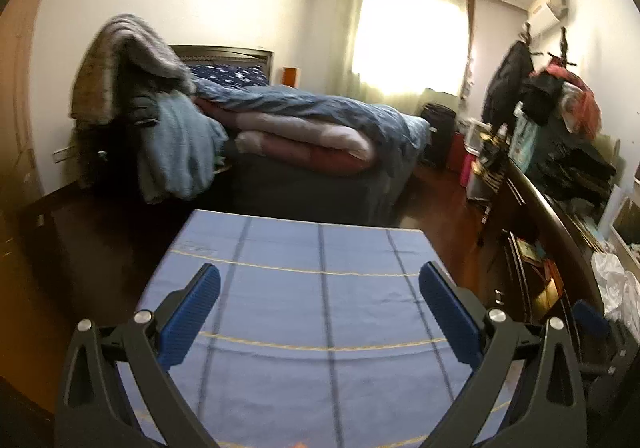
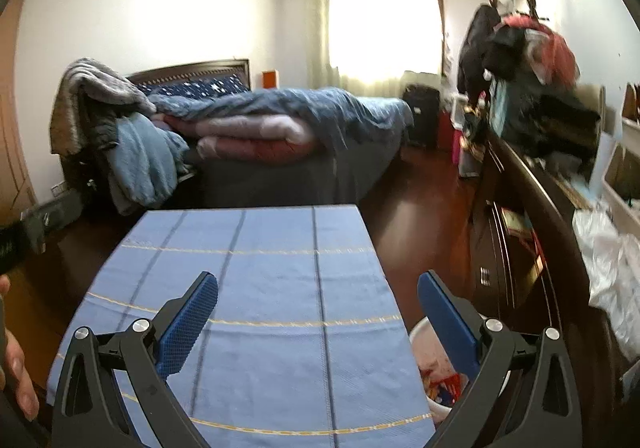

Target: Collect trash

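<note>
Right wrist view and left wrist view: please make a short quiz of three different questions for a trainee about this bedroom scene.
1. True or false: the right gripper holds a piece of trash.
2. Multiple choice: where is the white round trash bin with colourful wrappers inside?
A. on the blue checked tablecloth
B. on the floor at the right side of the table
C. on the bed with the blue quilt
3. Fill in: in the left wrist view, the left gripper hovers over the cloth with its jaws ____.

Key: 1 false, both fingers stand apart with nothing between them; 2 B; 3 open.
</note>
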### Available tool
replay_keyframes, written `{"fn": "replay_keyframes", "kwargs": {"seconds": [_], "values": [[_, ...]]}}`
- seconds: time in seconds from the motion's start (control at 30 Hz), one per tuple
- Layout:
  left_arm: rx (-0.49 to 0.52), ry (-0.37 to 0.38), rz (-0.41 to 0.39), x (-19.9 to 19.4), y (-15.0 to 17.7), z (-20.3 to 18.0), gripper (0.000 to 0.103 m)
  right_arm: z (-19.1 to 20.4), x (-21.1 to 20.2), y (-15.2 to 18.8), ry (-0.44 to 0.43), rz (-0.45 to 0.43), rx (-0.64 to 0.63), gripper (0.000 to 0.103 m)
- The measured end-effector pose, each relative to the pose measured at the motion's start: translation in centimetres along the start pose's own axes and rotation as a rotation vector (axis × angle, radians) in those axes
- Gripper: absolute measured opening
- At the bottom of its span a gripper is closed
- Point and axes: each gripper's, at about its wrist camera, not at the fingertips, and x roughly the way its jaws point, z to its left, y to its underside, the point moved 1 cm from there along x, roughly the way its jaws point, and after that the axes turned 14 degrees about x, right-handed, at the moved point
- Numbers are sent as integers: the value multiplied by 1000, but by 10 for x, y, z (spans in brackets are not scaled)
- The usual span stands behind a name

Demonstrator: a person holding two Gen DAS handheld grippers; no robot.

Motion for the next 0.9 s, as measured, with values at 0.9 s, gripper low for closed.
{"fn": "replay_keyframes", "kwargs": {"seconds": [0.9], "values": [[-68, -131, -141, -144, -4, 64, 100, 64, -93, -7, -133, -136, -98, 100]]}}
